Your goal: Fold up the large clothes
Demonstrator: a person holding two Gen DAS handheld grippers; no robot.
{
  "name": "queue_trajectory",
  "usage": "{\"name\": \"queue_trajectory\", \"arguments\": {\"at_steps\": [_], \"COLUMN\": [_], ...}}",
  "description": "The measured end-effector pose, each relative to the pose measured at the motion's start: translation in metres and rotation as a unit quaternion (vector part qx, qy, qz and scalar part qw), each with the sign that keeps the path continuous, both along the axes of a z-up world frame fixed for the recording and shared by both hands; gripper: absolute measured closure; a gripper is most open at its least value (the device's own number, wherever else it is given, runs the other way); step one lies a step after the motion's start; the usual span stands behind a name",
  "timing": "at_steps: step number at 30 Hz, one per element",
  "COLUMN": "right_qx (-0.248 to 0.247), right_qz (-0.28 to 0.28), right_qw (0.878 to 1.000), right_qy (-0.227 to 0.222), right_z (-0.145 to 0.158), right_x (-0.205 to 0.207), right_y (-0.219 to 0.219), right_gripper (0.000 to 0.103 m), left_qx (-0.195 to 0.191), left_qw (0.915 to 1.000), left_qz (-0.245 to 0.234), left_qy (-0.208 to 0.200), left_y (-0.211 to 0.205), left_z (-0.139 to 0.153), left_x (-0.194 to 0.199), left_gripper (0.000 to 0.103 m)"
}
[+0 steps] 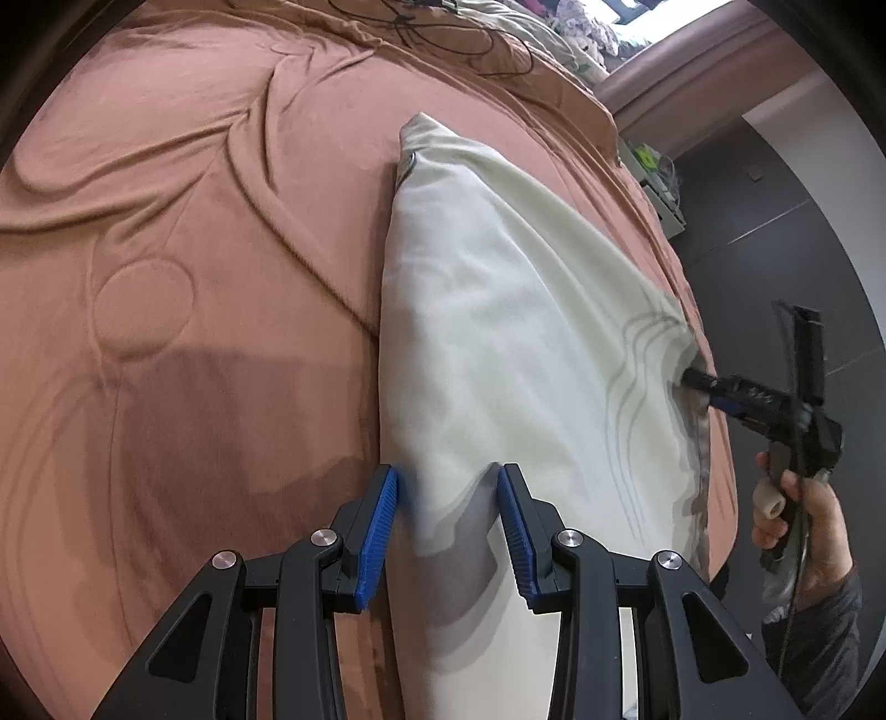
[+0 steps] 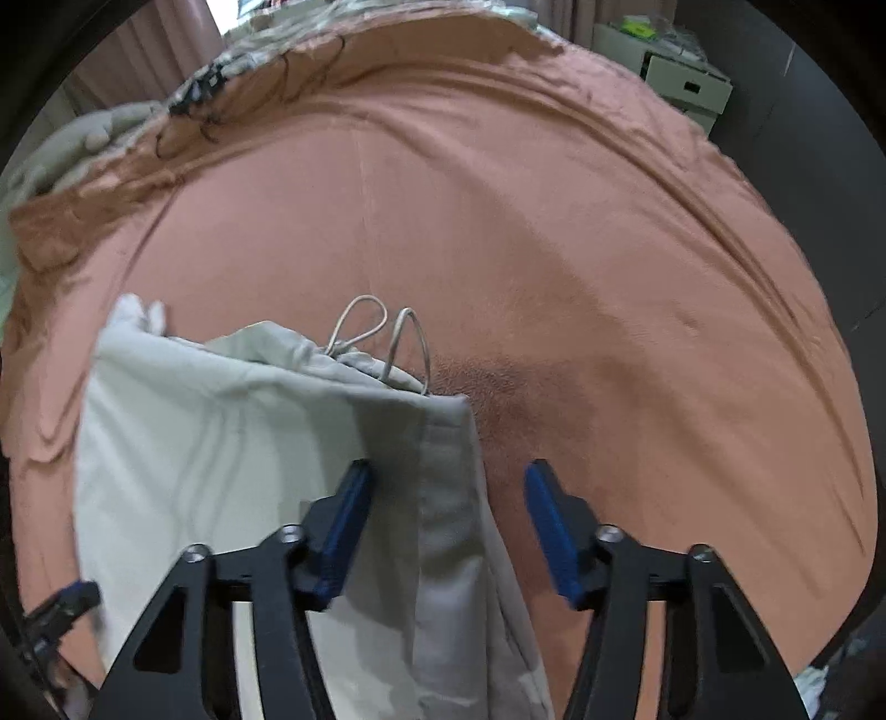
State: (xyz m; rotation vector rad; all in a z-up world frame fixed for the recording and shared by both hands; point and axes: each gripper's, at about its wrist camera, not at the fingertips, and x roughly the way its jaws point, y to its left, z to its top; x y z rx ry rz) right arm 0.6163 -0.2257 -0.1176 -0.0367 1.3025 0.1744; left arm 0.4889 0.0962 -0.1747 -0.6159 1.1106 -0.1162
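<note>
Matt cloth garment (quilted bedspread)

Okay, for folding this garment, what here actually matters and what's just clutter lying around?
Part of the job:
- pale garment, with its drawstring
- left gripper
- right gripper
- brown bedspread under it

Just lying about:
- black cable
- white boxes

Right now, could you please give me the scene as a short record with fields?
surface: rust-coloured bedspread, wrinkled
garment: pale folded garment lying on the bedspread
drawstring: looped cord at the garment's edge
left hand-held gripper: jaws apart, a raised fold of the garment between them; contact unclear
right hand-held gripper: open above the garment's hem, nothing gripped
</note>
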Motion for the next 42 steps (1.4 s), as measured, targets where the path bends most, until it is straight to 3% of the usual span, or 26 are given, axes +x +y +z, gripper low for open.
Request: {"name": "queue_trajectory", "arguments": {"at_steps": [4, 9, 16, 27, 33, 42], "right_qx": [-0.010, 0.020, 0.054, 0.112, 0.147, 0.209], "right_qz": [0.006, -0.004, -0.034, 0.005, 0.023, 0.010], "right_qw": [1.000, 1.000, 0.998, 0.993, 0.989, 0.978], "right_qy": [0.011, 0.018, 0.006, 0.025, 0.018, 0.019], "right_z": [-0.019, -0.031, -0.022, -0.013, -0.008, -0.002], "right_x": [0.012, 0.016, 0.001, -0.069, -0.121, -0.189], "right_y": [0.001, -0.008, -0.039, -0.080, -0.096, -0.120], "right_gripper": [0.053, 0.050, 0.047, 0.047, 0.053, 0.053], "left_qx": [0.000, -0.002, -0.004, 0.013, 0.019, 0.043], "left_qw": [1.0000, 0.9999, 0.9998, 0.9999, 0.9998, 0.9990], "left_qz": [0.004, 0.011, 0.017, 0.010, -0.001, -0.009], "left_qy": [-0.001, -0.004, -0.010, -0.005, 0.000, -0.001], "left_y": [0.003, 0.005, 0.006, -0.005, -0.013, -0.033], "left_z": [-0.001, -0.002, 0.001, 0.003, 0.006, 0.008], "left_x": [0.009, 0.016, 0.008, -0.001, -0.014, -0.040], "left_gripper": [0.064, 0.064, 0.064, 0.064, 0.064, 0.064]}}
